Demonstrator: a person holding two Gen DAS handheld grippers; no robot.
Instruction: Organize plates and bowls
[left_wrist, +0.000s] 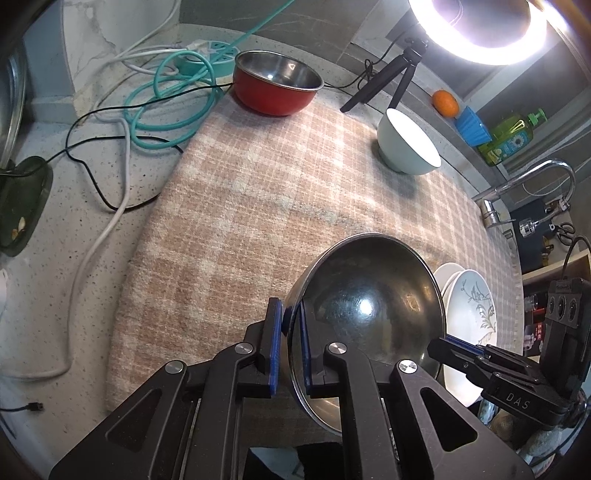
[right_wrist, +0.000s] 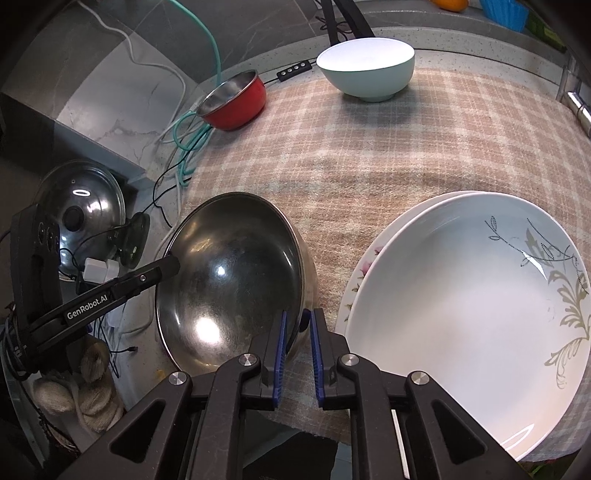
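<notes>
Both claws on the steel bowl, stacking half done

Lower middle of the frame, the left gripper (left_wrist: 291, 332) is clamped on the rim of the large dull steel bowl (left_wrist: 369, 314); the right gripper (right_wrist: 297, 332) straddles the opposite rim, pads slightly off it. Two white floral plates (right_wrist: 461, 314) sit nested beside. The red steel-lined bowl (left_wrist: 275, 86) and pale green bowl (left_wrist: 406, 142) wait, upper frame. The plates' near edge is cut off.
</notes>
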